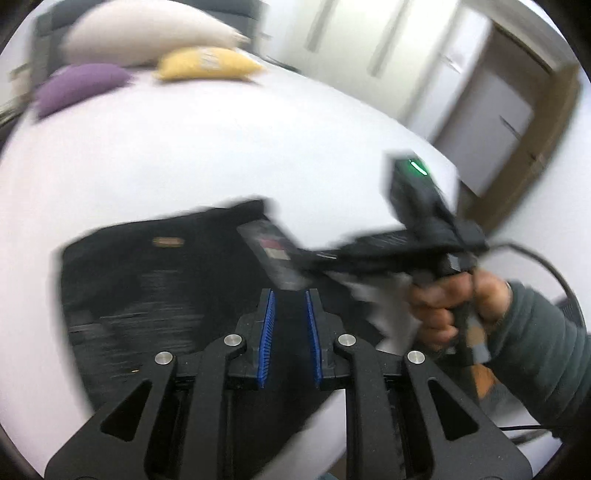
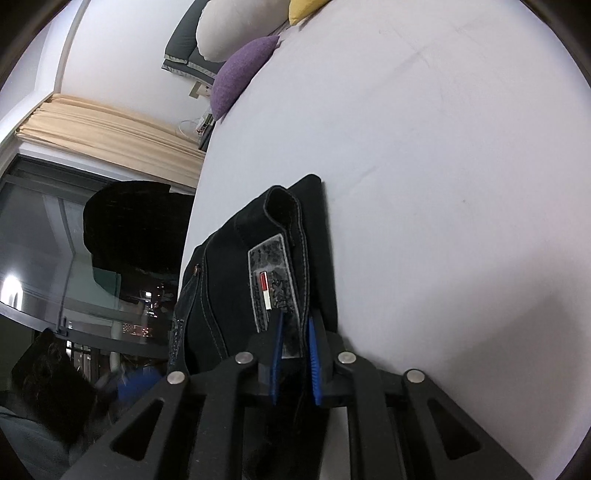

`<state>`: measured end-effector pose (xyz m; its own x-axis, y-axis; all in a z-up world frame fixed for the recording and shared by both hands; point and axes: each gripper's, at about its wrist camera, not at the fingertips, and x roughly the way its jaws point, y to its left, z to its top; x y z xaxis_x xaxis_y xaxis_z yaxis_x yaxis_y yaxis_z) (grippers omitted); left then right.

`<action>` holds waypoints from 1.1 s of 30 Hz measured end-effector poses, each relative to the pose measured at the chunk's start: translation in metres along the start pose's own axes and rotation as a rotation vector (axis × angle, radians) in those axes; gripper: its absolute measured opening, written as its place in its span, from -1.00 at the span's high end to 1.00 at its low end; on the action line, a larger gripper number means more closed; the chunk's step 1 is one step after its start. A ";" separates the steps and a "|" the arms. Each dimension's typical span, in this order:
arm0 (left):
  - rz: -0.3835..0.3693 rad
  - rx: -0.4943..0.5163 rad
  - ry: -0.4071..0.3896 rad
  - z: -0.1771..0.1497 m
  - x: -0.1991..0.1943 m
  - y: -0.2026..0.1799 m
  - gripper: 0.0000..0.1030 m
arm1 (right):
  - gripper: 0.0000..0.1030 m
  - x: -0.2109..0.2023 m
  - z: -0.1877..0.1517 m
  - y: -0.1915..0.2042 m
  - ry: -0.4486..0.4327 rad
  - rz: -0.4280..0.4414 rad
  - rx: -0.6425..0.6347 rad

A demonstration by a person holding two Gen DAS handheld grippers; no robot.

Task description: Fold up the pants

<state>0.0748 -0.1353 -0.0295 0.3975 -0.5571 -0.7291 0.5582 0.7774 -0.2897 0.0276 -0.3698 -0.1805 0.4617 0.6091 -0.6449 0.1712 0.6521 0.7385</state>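
Note:
Dark denim pants (image 1: 155,280) lie folded on a white bed (image 1: 221,147). In the left wrist view my left gripper (image 1: 290,295) hovers over the pants with its blue pads (image 1: 269,325) apart and nothing between them. My right gripper (image 2: 295,321) is shut on the waistband edge of the pants (image 2: 229,266), next to the grey label patch (image 2: 271,277), and lifts that edge off the bed (image 2: 443,166). The right gripper's body and the hand holding it also show in the left wrist view (image 1: 436,240), blurred.
A white pillow (image 1: 147,33), a yellow cushion (image 1: 207,64) and a purple cushion (image 1: 77,86) lie at the head of the bed. Wardrobe doors (image 1: 491,122) stand beyond its far side. A dark window (image 2: 55,240) with a curtain is left of the bed.

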 end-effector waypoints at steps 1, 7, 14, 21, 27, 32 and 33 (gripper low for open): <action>0.025 -0.033 -0.003 0.000 -0.005 0.018 0.68 | 0.68 -0.001 0.000 -0.001 0.003 0.003 0.010; 0.104 -0.179 0.050 -0.021 0.002 0.092 0.69 | 0.46 -0.031 -0.002 0.027 -0.047 -0.150 -0.031; 0.089 -0.161 0.079 -0.036 0.013 0.103 0.69 | 0.46 0.000 -0.034 0.096 0.067 -0.027 -0.214; 0.110 -0.156 0.052 -0.003 0.004 0.124 0.68 | 1.00 0.023 -0.050 0.055 0.100 -0.133 -0.098; 0.051 -0.208 0.124 -0.001 0.046 0.160 0.69 | 1.00 0.028 -0.047 0.055 0.088 -0.166 -0.109; 0.077 -0.203 0.112 -0.009 0.020 0.160 0.69 | 1.00 0.022 -0.051 0.054 0.072 -0.171 -0.103; 0.084 -0.170 0.103 -0.013 0.007 0.151 0.69 | 1.00 0.020 -0.051 0.056 0.068 -0.179 -0.102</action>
<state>0.1521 -0.0176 -0.0867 0.3562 -0.4627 -0.8118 0.3917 0.8627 -0.3199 0.0017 -0.2986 -0.1623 0.3718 0.5062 -0.7782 0.1549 0.7927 0.5896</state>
